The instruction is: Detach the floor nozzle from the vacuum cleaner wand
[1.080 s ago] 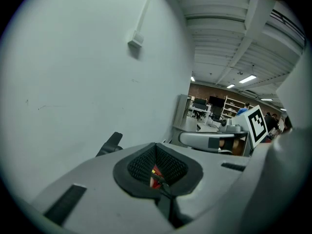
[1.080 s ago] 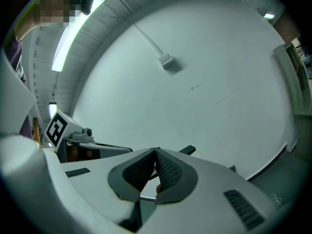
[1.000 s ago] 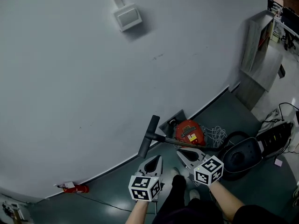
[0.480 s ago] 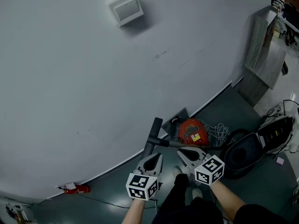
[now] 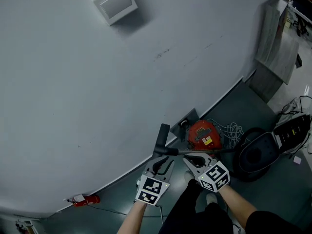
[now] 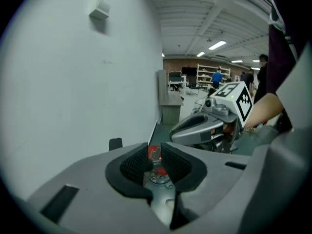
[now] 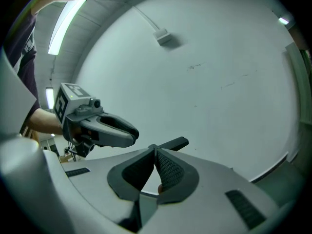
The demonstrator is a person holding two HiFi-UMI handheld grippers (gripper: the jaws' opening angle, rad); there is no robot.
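Just beyond left tongs (image 5: 160,163), nozzle (image 5: 161,136)

The dark, bar-shaped floor nozzle (image 5: 162,138) lies by the wall's foot, joined to the slim wand (image 5: 195,150) running rightward.

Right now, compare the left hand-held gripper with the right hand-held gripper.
The left hand-held gripper has its jaws apart. They have just been opening, and the pads press on nothing. The right hand-held gripper has its jaws closed, meeting at the tips. In the head view, the left hand-held gripper sits by the end of the floor nozzle, while the right hand-held gripper sits beside the wand. Both hold nothing.
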